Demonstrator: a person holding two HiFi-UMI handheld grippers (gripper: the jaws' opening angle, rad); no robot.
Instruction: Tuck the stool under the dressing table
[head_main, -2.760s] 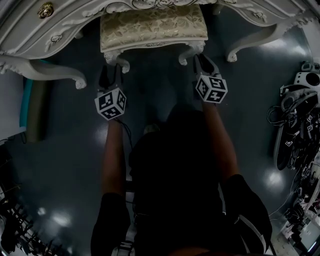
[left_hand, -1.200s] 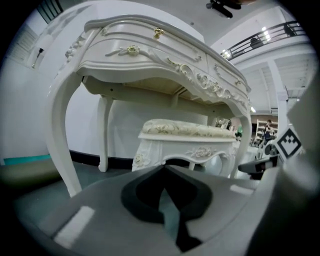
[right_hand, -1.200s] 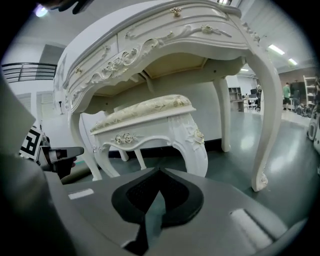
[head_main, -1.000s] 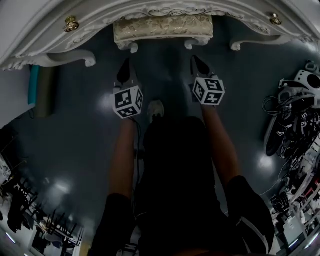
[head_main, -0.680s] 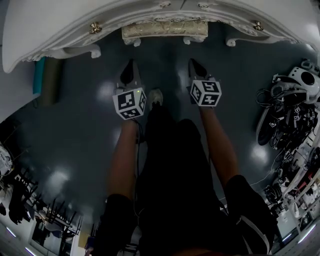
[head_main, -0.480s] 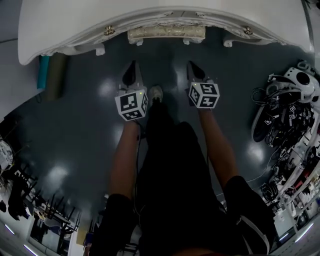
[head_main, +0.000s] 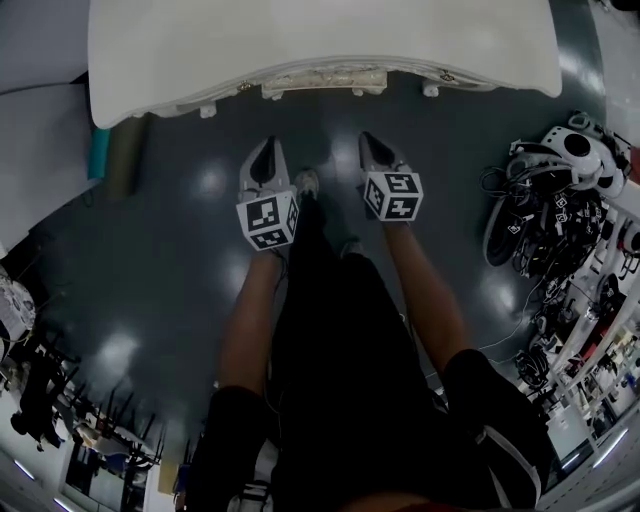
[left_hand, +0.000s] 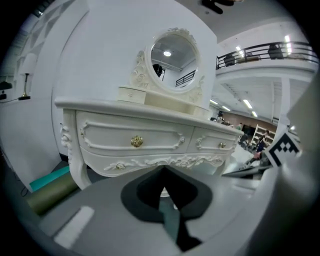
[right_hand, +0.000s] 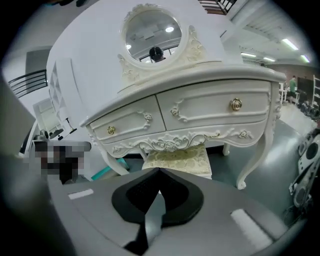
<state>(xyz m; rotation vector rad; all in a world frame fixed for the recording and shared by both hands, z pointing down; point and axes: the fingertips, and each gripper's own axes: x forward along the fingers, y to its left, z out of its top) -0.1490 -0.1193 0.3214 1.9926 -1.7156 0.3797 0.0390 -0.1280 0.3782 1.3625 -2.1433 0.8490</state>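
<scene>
The left gripper (head_main: 265, 152) and right gripper (head_main: 372, 142) are both closed and empty, short of the table (head_main: 320, 40). The head view shows only the front edge of the stool (head_main: 325, 80). The right gripper view shows its seat under the drawers, and the mirror (right_hand: 152, 32).

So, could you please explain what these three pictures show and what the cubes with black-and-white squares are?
There is no robot here: a person holds a two-jaw gripper in each hand, and the marker cubes are parts of those. The head view comes from a camera on the person's head, looking down at the left gripper, the right gripper and the dark floor. The other two pictures come from cameras riding on each gripper. Both pairs of jaws are shut and hold nothing. Ahead stands a white dressing table with a round mirror; the cushioned stool sits tucked under it.
</scene>
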